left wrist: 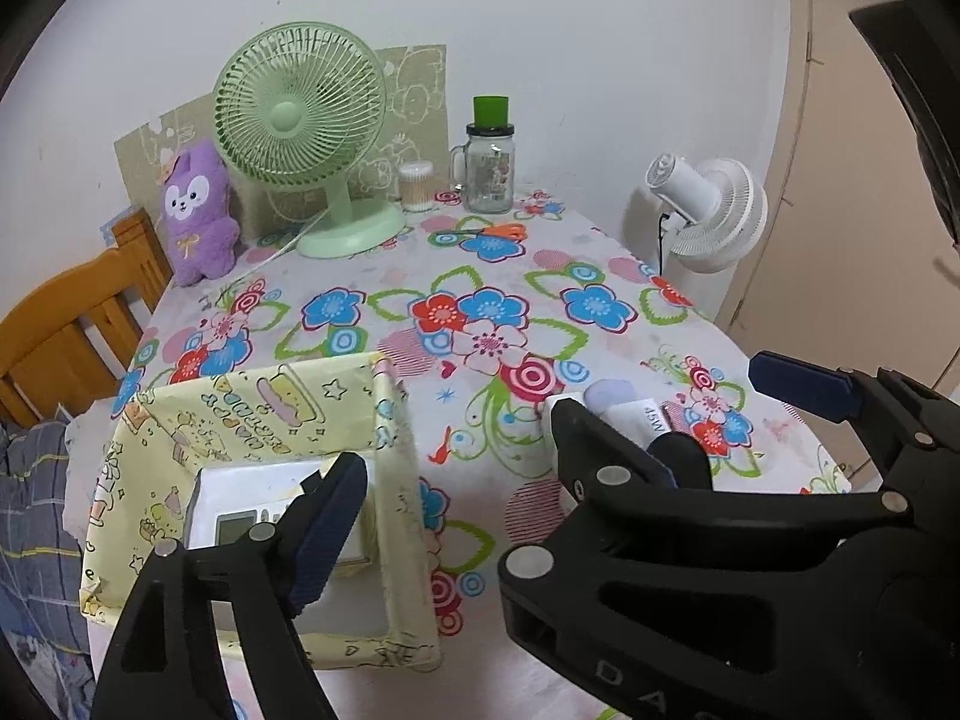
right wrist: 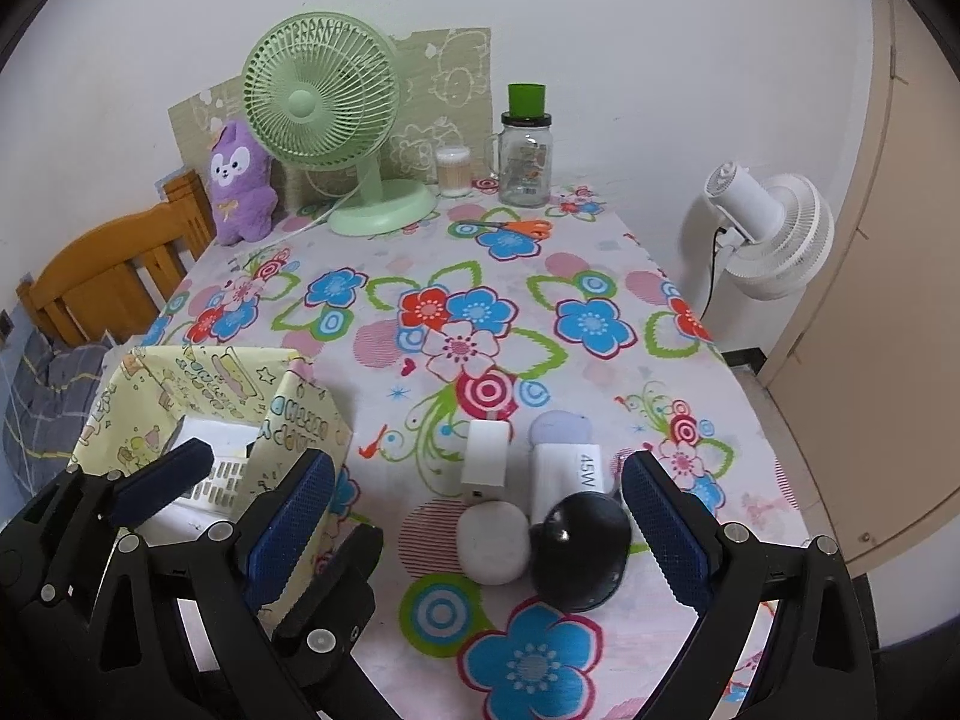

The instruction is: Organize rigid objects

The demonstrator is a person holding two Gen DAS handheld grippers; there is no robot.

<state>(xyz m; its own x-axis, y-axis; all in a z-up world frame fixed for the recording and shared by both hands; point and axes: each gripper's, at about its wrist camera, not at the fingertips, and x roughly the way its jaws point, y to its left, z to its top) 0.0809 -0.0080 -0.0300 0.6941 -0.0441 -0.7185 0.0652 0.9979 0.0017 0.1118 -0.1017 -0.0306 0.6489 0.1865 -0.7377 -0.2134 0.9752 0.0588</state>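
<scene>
**One thing in the box, five waiting on the table**

The table [left wrist: 480, 276] wears a flowered cloth, and its far edge holds a fan and a jar, well apart from the work; the near part is where the sorting happens. On the near left stands the yellow box [left wrist: 240, 408], open at the top; I judge it is the place for collecting, since the white remote [left wrist: 240, 498] lies flat on its bottom.

The left gripper [left wrist: 480, 534] hangs over the box's right wall with its jaws wide apart and nothing between them; one pad is above the remote but does not seem to press it, so the remote looks released. The right gripper [right wrist: 477, 525] is also wide open and holds nothing; its jaws stand to either side of the group of small things, probably to choose the next one.

That group lies on the cloth, right of the box: the black round thing [right wrist: 579, 552], just beside the right pad; the white charger [right wrist: 564, 474]; the white oval case [right wrist: 492, 540], touching the black thing; the small white adapter [right wrist: 486, 456]; the lilac round thing [right wrist: 561, 426], behind the charger. They are close together, so a grip on one may push its neighbour.
</scene>
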